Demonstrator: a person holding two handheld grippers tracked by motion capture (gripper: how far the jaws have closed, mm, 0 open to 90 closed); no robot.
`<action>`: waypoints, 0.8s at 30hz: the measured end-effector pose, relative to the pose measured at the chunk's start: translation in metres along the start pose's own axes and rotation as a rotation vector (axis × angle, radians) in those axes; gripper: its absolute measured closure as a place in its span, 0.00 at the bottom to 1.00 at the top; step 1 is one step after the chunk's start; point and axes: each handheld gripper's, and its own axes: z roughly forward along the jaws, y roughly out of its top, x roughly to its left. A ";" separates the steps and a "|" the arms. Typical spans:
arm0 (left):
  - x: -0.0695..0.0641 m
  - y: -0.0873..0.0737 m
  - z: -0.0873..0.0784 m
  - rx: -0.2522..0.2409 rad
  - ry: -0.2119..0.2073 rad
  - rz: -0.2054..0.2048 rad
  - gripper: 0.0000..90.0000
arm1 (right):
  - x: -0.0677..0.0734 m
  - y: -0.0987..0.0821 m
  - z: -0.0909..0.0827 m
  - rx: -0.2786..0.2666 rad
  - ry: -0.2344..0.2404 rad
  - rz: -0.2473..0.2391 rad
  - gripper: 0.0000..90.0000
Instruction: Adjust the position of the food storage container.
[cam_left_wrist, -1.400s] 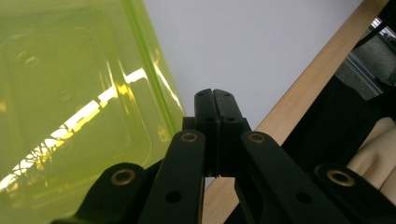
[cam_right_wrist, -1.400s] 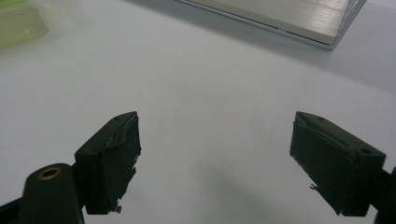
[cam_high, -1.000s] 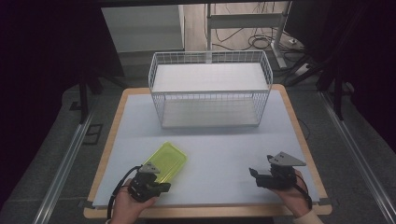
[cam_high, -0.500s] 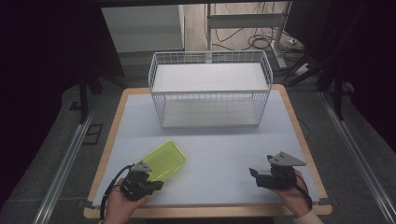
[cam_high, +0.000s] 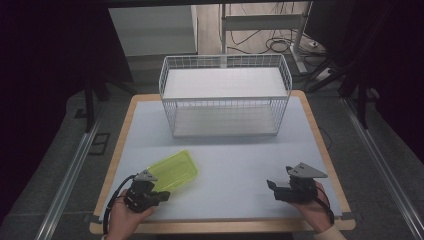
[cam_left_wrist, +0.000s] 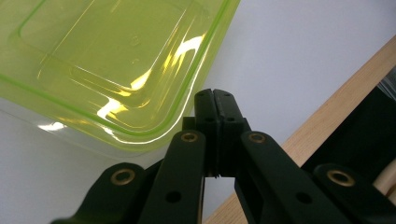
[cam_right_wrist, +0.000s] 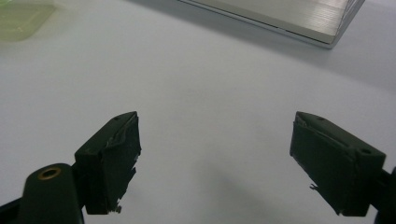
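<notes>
Yellow-green and translucent, the plastic lid (cam_high: 173, 170) is lying well in front of the wire basket (cam_high: 225, 95); the left gripper (cam_left_wrist: 215, 97), jaws pressed together, is hovering beside its corner, needing to open first; the right gripper (cam_right_wrist: 215, 158) is waiting, spread.

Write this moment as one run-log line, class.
left gripper: shut, beside green lid | right gripper: open, empty | wire basket: empty

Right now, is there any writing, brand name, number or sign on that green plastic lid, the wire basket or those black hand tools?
None can be read. The yellow-green lid has moulded ridges but no letters, the white wire basket carries no label, and the left gripper and right gripper show plain black jaws without markings. The table is unmarked too.
</notes>
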 end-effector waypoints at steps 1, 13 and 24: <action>0.000 0.000 0.000 -0.004 0.000 0.000 1.00 | 0.000 0.000 0.000 0.000 0.000 0.000 0.18; 0.025 -0.005 -0.044 -0.145 0.017 -0.090 1.00 | -0.001 0.000 -0.001 -0.002 -0.001 -0.002 0.18; 0.067 -0.022 -0.040 -0.137 0.076 -0.215 1.00 | 0.000 0.000 0.001 0.003 -0.004 -0.001 0.18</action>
